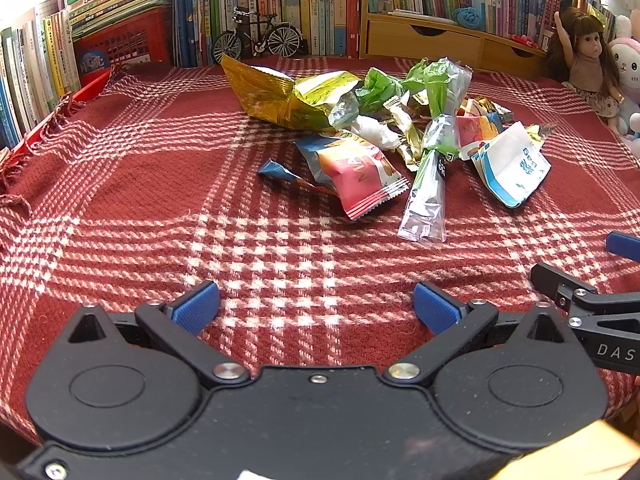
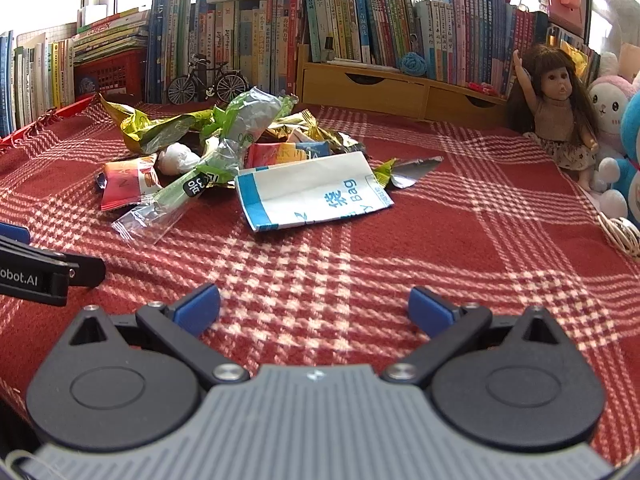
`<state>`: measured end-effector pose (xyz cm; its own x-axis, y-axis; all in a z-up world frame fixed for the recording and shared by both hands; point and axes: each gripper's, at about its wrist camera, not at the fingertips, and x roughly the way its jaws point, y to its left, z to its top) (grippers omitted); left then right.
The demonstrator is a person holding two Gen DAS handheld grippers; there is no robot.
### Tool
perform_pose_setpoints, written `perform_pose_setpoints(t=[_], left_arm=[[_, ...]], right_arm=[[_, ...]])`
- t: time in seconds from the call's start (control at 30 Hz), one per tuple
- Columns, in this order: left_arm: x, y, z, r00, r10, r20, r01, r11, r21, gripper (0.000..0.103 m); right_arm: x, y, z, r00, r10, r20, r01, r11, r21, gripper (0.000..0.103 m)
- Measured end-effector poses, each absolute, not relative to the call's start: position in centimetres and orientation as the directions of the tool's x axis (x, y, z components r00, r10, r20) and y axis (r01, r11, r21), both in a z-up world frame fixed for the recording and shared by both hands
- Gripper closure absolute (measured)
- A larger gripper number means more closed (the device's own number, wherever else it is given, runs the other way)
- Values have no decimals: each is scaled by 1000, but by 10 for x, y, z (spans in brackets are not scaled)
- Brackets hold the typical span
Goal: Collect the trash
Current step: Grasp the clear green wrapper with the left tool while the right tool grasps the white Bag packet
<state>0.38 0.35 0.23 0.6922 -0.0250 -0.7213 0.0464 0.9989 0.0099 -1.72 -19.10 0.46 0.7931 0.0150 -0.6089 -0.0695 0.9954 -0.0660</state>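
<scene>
Bookshelves backing red plaid cloth [image 2: 460, 240] | both grippers, left gripper [image 1: 316, 306] and right gripper [image 2: 314, 306], hovering spread and empty | wrapper pile [image 2: 224, 152] lying at 12 o'clock, well apart | advising: pinching white paper bag [image 2: 312, 192] by its near edge first.

Left wrist camera low over the plaid cloth [image 1: 120, 184], facing the bookshelf, wrapper pile [image 1: 384, 132] near at 1 o'clock, right wrist camera alongside, same heading, pile [image 2: 240, 160] at 11 o'clock, both sharing pile, doll [image 2: 560, 116], books.
</scene>
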Motion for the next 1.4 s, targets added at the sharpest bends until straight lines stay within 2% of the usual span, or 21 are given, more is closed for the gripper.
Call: perform_pose_setpoints(t=[0.17,0.4,0.53,0.7,0.8,0.83,0.87,0.97,1.17,1.23,1.4], left_arm=[[5,-1,7,706,-36,-707,72,997,21,1],[10,-1,22,743,-100,-661,113,993,-23,2],[15,-1,26,753,-122,-647,130,991,-36,10],[22,-4,26,748,-150,-646,152,987,-53,26],[24,-8,25,743,-164,-649,163,985,-63,37],[24,-9,25,744,-169,-647,166,984,-67,45],[23,-10,25,744,-178,-644,172,982,-73,54],[23,-14,26,743,-199,-638,192,978,-81,61],[20,-27,31,758,-235,-609,249,966,-62,63],[23,-31,31,757,-244,-606,263,963,-59,63],[31,-36,35,754,-280,-594,295,952,-75,64]], right_arm=[[-14,-186,21,828,43,-559,-134,983,-123,0],[10,-195,29,821,105,-561,-210,969,-127,0],[31,-204,24,784,130,-607,-215,974,-68,0],[51,-216,16,728,166,-665,-168,984,62,0],[57,-218,13,718,180,-672,-145,984,108,0],[60,-218,12,715,184,-675,-138,983,122,0],[62,-219,11,711,189,-678,-133,982,135,2],[70,-219,9,698,202,-687,-116,979,170,8],[81,-217,8,693,198,-693,-95,978,185,20],[83,-217,9,694,209,-689,-98,975,197,27],[85,-218,13,700,201,-686,-83,976,201,29]])
